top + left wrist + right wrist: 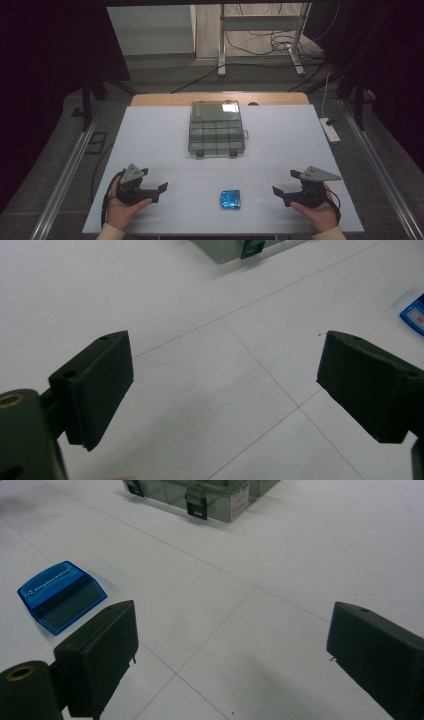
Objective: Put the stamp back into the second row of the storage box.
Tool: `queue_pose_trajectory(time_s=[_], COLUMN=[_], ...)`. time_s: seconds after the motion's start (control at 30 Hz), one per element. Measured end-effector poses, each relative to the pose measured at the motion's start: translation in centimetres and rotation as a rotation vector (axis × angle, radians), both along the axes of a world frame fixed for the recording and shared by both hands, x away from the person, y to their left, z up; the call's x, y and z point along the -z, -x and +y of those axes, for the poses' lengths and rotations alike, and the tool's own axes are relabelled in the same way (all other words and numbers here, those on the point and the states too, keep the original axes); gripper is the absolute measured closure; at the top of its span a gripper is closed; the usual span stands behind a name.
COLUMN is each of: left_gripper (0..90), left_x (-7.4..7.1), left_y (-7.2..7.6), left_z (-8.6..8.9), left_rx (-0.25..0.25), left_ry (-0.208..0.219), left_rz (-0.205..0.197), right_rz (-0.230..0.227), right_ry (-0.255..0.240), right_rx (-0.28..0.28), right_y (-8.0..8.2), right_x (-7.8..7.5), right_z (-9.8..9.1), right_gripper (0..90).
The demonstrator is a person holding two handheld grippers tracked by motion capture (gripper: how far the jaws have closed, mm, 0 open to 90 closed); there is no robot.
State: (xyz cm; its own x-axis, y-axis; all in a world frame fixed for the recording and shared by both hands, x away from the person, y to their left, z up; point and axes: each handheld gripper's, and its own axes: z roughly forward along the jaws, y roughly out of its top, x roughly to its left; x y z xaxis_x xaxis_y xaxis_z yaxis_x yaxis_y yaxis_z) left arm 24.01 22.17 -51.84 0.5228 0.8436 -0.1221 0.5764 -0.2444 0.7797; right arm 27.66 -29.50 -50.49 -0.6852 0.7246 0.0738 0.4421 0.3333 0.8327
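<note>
Nothing looked begun: the blue box (230, 199) lay untouched on the counter (150, 135) between the released left hand-held gripper (156, 192) and the equally released right hand-held gripper (281, 193).

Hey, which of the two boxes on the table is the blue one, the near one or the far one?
The near one: the small blue box lies between the two tools, while the far organizer is clear grey with latches.
</note>
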Motion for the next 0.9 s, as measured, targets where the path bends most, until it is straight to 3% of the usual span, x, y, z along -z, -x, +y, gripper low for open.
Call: queue_pose_trajectory(time_s=[0.2,0.9], left_gripper=[8.4,8.4], left_x=[-0.10,-0.26], left_y=[0.16,0.37], left_z=[-0.24,-0.25], left_rx=[0.005,0.033], left_ry=[-0.016,-0.008], left_rz=[-0.006,-0.005], right_rz=[0.001,0.020], right_ry=[0.010,0.012], right_rx=[-0.008,0.009], right_y=[0.24,0.21], right_x=[0.02,0.25], right_z=[0.23,-0.02], right_gripper=[6.7,7.4])
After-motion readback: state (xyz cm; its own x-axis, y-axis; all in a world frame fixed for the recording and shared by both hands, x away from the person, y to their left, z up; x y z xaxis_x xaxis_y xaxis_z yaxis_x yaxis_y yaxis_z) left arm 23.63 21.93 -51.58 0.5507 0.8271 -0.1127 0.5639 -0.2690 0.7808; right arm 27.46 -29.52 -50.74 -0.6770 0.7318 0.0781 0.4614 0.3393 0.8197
